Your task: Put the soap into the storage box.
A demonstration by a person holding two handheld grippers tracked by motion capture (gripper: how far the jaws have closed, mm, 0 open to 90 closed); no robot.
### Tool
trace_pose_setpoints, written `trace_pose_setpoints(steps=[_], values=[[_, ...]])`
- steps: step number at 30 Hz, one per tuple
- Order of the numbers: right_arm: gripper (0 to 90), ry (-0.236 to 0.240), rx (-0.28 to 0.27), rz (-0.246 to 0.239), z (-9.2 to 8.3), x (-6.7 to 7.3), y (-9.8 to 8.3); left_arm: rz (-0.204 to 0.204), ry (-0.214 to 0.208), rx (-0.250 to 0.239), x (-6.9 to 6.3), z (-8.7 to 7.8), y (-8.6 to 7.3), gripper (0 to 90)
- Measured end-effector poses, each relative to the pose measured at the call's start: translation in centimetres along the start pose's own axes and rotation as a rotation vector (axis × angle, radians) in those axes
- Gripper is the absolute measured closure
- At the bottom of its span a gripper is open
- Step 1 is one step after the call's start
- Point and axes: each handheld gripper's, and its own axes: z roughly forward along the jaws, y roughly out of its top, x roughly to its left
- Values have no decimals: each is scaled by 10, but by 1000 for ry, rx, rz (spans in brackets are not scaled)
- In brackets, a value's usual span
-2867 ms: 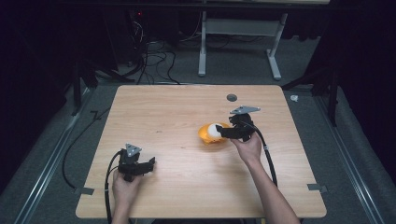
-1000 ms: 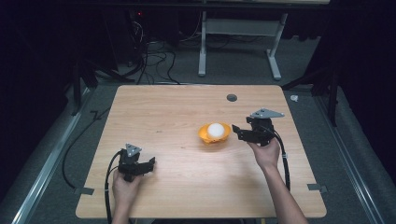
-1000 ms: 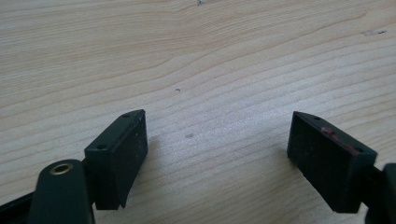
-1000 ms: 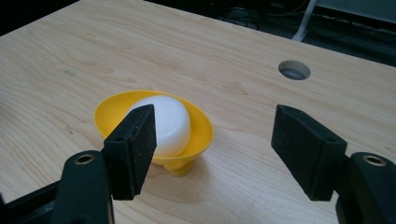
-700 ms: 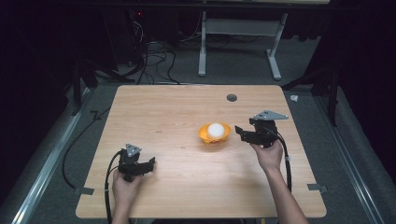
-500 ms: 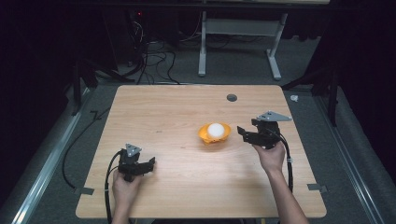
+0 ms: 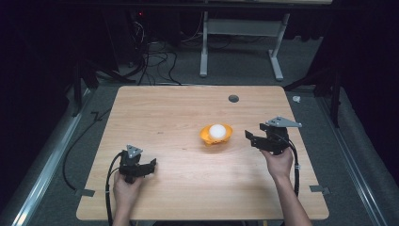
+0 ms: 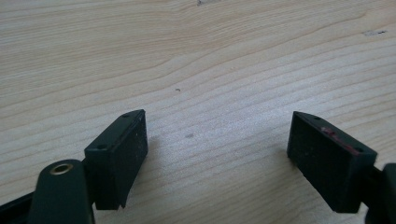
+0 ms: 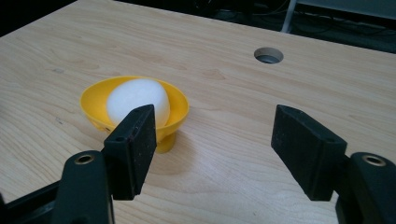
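Observation:
A white egg-shaped ball (image 7: 217, 131) (image 9: 137, 99) rests in a small yellow cup on a foot (image 7: 216, 138) (image 9: 173, 112), right of the table's middle. My right gripper (image 7: 250, 136) (image 9: 215, 140) hovers open just to the right of the cup, apart from it, with nothing between its jaws. Near the front left of the wooden table (image 7: 169, 113), my left gripper (image 7: 149, 165) (image 8: 217, 154) sits low over bare wood, open and holding nothing.
A round cable hole (image 7: 233, 98) (image 9: 268, 55) lies in the tabletop behind the cup. Cables trail from both grippers over the front edge. Beyond the table are a dark floor, loose cables and a white desk frame (image 7: 240, 42).
My right gripper has let go of the ball at the cup and drawn back to the right, open. The ball stays in the cup. The left gripper has not moved.

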Motion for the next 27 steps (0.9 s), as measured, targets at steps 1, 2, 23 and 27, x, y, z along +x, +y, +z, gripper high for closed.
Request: trace_pose_setpoints(steps=[1,2,23,27], values=[[318,-2,-3,0,-1,-1,-1,0,0,-1,0,0,0,207],[318,-1,-5,6,-2,-1,-1,0,0,-1,0,0,0,207],[318,-23,-5,44,-13,-10,-24,0,0,0,0,0,0,207],[318,-23,-2,56,-13,-11,-29,0,1,0,0,0,0,207]])
